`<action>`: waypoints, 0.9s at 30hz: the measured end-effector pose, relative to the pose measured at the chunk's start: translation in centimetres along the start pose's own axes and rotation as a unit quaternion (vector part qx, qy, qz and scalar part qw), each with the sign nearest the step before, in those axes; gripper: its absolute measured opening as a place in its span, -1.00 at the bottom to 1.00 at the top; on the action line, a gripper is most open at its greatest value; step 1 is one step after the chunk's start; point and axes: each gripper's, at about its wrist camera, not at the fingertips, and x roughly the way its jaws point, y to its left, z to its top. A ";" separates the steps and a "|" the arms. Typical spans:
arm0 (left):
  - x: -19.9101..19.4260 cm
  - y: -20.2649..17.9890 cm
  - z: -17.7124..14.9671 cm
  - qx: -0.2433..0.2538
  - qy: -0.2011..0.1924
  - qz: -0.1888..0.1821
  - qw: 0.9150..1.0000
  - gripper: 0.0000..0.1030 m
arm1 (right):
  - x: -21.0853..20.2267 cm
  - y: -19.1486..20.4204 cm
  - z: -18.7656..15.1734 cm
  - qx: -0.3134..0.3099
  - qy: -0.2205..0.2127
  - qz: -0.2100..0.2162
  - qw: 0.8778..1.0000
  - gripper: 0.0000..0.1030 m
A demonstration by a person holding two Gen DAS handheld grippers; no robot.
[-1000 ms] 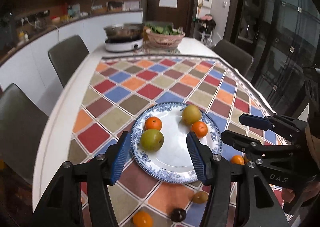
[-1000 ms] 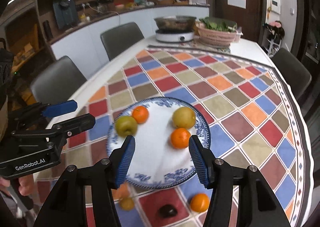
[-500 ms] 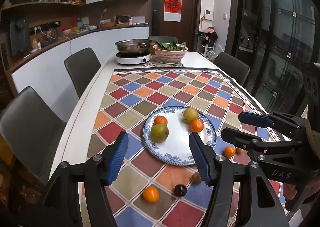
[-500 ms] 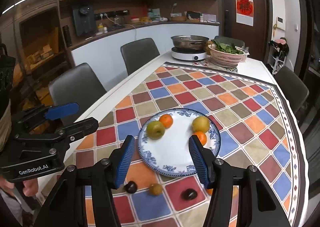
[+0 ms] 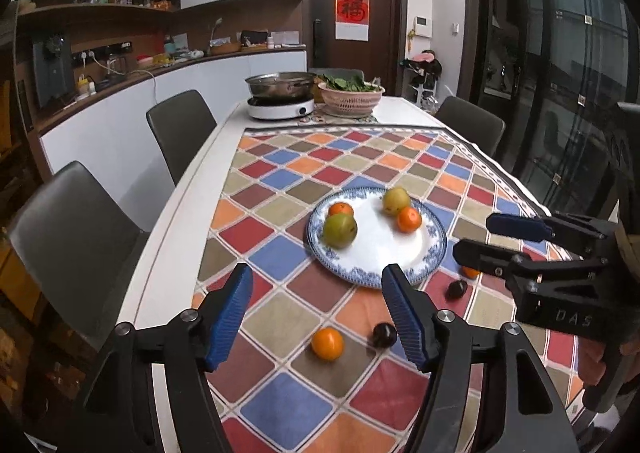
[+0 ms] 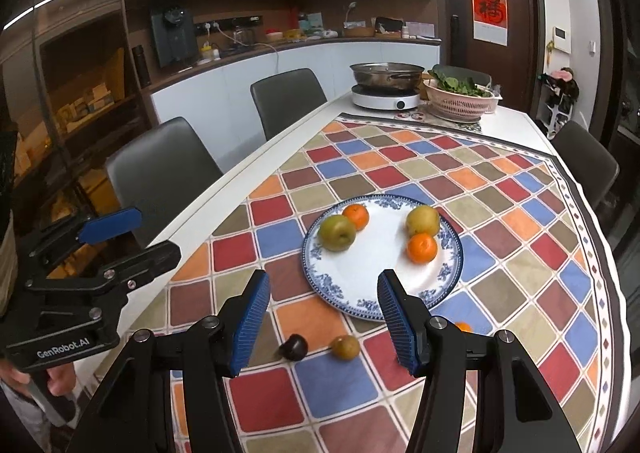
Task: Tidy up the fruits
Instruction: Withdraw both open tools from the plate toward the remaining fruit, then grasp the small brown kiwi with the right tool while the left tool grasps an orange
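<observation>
Checkered tablecloth (image 5: 280, 181), round plate (image 5: 400, 253) flat.

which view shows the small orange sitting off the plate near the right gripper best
The left wrist view is only slightly better: the small orange peeks out beside the plate, half hidden behind the right gripper. The right wrist view shows just a sliver of it behind that gripper's own right finger.

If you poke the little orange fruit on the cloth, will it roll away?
Probably: the small round orange fruit sits loose on the flat checkered tablecloth, nothing blocking it. It looks smooth and firm, so it might slip.
</observation>
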 end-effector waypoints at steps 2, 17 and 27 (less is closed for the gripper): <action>0.1 0.0 -0.6 -0.001 0.005 -0.001 1.000 0.28 | 0.0 0.1 -0.4 0.002 0.002 -0.002 1.000 0.10; 3.4 0.0 -5.0 0.006 0.051 -0.012 0.999 0.28 | 3.3 0.0 -4.7 0.001 0.070 -0.010 0.998 0.10; 6.6 0.1 -7.1 0.013 0.084 -0.026 0.996 0.28 | 6.0 -0.4 -6.2 -0.003 0.106 -0.022 0.994 0.10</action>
